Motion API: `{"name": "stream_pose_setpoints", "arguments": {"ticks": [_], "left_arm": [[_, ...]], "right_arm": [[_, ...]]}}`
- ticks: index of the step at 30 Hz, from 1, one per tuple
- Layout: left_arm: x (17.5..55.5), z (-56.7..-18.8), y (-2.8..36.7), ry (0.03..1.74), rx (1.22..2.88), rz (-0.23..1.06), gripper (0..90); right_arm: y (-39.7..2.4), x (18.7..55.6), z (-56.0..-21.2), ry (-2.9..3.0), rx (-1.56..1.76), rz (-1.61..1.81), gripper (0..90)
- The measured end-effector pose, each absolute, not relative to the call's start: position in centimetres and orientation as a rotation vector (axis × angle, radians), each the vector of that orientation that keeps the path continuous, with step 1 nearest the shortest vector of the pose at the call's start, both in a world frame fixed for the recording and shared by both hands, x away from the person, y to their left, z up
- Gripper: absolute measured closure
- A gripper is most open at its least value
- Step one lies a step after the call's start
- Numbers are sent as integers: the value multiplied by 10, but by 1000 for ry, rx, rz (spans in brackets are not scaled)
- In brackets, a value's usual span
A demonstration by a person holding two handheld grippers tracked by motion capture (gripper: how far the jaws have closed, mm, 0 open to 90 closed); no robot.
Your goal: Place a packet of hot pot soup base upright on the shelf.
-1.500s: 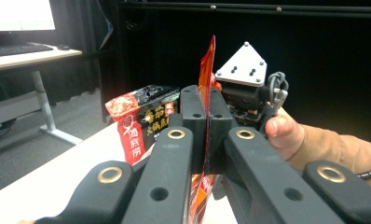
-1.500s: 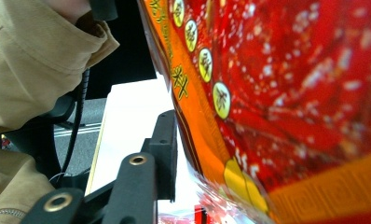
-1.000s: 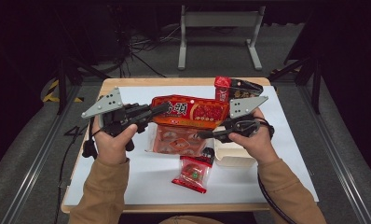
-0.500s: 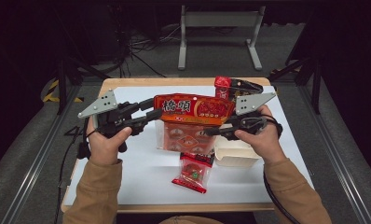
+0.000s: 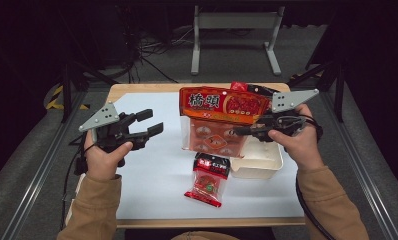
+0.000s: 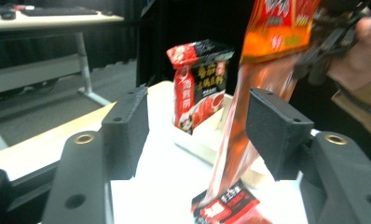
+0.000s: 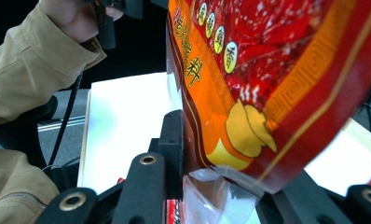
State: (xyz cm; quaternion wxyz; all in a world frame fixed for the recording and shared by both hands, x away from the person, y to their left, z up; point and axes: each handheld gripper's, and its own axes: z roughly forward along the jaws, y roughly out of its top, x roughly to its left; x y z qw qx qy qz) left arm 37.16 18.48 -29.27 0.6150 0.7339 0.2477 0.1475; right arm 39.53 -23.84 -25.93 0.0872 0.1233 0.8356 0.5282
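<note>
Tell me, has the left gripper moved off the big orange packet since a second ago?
Yes. The left gripper, its jaws just opened and empty, has drawn back leftward over the white table, clear of the orange packet, which the right gripper holds upright.

Dark room, grey carpet floor [image 5: 32,165], metal stand [image 5: 235,30] beyond white-topped wooden table [image 5: 152,190].

We see the large orange-red printed plastic pouch [image 5: 222,122] hiding part of the shallow white tray [image 5: 259,167] behind it; its print is too blurred to read.
</note>
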Motion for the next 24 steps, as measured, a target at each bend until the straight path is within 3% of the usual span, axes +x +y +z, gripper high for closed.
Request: {"name": "stream_pose_setpoints", "arguments": {"ticks": [5, 24], "left_arm": [[377, -304, 192, 614, 1736, 337, 294], [389, -327, 218, 736, 1810, 389, 241]], "right_arm": [[-249, 395, -254, 2474, 405, 1553, 711], [-281, 393, -251, 2389, 520, 1518, 712]]}}
